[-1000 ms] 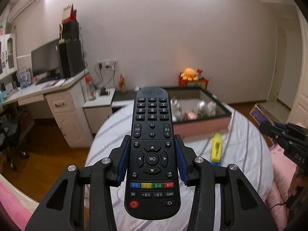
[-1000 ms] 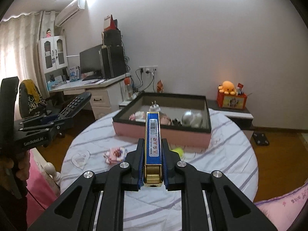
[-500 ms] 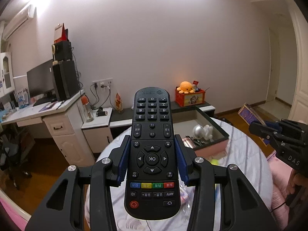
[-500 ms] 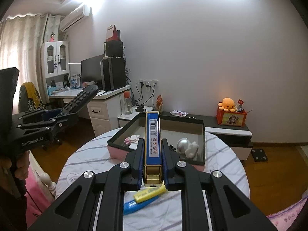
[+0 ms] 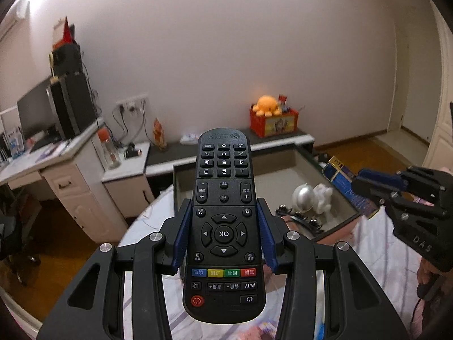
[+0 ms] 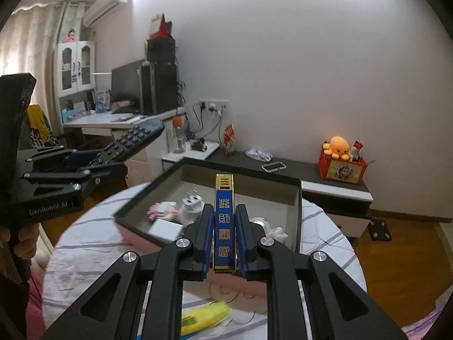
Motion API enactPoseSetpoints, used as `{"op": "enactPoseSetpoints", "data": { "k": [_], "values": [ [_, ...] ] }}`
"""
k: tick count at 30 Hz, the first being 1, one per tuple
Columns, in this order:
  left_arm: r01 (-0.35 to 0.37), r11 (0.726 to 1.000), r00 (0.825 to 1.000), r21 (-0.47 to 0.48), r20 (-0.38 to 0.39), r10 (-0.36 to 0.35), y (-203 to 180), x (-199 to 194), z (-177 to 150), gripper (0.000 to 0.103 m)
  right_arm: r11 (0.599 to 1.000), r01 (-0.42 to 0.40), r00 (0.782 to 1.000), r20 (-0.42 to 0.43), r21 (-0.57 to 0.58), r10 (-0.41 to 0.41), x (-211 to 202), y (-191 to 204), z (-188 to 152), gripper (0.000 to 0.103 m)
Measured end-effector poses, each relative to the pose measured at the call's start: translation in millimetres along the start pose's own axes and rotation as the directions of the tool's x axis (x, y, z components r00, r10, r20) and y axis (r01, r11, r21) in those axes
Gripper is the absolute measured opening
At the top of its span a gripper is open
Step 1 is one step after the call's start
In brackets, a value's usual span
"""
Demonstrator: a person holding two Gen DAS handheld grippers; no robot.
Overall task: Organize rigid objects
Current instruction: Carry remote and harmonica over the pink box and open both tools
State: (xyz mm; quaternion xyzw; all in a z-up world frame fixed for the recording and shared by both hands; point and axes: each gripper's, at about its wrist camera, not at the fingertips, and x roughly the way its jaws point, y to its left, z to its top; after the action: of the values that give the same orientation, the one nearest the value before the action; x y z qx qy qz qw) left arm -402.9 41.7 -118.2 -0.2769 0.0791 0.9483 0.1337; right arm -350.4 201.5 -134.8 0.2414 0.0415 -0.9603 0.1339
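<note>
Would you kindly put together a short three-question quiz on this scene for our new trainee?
1. True or false: the left gripper is shut on a black remote control.
2. Multiple choice: what do the right gripper's jaws hold? A) a yellow highlighter B) a slim blue and gold box C) a white plug
3. Short answer: which plush toy sits on the red box by the wall?

Key:
1. True; its blue pads press both long sides of the remote.
2. B; the blue and gold box points toward the open tray, while the yellow highlighter lies on the tablecloth.
3. An orange octopus.
</note>
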Motion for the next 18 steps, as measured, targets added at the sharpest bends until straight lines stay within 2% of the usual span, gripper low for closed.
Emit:
{"op": "enactPoseSetpoints", "data": {
  "k": [5,12,15,18],
  "values": [
    [0.014,1.000,0.997,0.007,-0.082,-0.013,-3,46,-9,0.044,1.000,0.006,0.997,-0.078,0.007,-0.005,37,-14,-4,0.016],
    [0.021,1.000,0.986,0.000,-0.164,-0.020,-6,88,-22,0.044,1.000,-0.020,0.993,-0.119,0.010,0.021,70,-16,-5,0.015],
    [0.014,1.000,0.985,-0.006,-0.170,-0.015,-5,92,-23,0.045,1.000,-0.023,0.990,-0.136,0.013,0.024,77,-17,-8,0.015],
    [-0.002,1.000,0.992,-0.010,-0.128,0.000,-2,83,-22,0.048,0.999,-0.032,0.991,-0.127,0.032,0.036,74,-18,-9,0.015]
  ]
}}
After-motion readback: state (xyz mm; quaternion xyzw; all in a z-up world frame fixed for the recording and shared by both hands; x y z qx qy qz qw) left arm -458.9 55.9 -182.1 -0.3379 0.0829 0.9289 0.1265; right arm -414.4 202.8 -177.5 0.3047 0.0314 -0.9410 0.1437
